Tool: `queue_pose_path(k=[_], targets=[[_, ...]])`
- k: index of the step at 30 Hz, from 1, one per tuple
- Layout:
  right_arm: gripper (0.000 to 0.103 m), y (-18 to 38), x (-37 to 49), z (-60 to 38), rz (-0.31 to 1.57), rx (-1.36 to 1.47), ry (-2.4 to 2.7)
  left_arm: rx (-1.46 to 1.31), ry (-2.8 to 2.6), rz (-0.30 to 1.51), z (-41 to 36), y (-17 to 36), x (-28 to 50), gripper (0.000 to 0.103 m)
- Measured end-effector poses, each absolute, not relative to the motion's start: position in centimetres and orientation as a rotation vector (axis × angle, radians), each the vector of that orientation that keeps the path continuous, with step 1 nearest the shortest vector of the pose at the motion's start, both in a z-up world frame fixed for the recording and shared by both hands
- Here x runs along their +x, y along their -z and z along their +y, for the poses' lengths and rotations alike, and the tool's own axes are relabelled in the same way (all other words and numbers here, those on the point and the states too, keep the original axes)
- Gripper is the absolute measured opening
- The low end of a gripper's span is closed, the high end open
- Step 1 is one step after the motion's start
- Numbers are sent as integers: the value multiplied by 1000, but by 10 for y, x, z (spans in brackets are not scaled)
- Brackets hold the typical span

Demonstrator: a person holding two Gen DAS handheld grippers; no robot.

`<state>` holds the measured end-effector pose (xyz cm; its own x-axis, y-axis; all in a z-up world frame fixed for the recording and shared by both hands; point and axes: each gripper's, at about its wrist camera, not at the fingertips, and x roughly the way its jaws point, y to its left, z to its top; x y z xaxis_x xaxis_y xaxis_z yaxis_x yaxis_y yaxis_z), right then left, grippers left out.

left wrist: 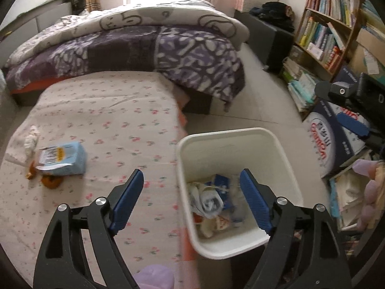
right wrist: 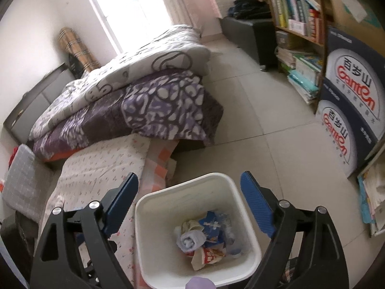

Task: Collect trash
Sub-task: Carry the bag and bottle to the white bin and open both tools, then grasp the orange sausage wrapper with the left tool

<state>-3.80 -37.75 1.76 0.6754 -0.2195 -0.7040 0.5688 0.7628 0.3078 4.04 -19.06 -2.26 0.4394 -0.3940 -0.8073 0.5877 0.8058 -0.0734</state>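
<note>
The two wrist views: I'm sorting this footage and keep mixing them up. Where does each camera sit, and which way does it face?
Left wrist: on the left gripper, angled down over the mattress edge and the bin; shows its open jaws, the right gripper and purple fingers.
Right wrist: on the right gripper, angled down above the bin; shows its open jaws, empty.
Both share the bin, bed, bookshelf and boxes.
</note>
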Motion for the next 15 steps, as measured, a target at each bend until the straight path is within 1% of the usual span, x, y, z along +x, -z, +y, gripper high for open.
queue_pose_path(k=[3, 6, 15], targets=[[85, -16, -28, -364, 713, 533, 444, 235, 562, 945, -175, 28, 49, 84], [86, -13, -17, -352, 738, 529, 415, 250, 491, 973, -157, 36, 61, 85], [86, -1, 18, -305, 814, 463, 318, 290, 241, 1109, -75, 81, 112, 85]])
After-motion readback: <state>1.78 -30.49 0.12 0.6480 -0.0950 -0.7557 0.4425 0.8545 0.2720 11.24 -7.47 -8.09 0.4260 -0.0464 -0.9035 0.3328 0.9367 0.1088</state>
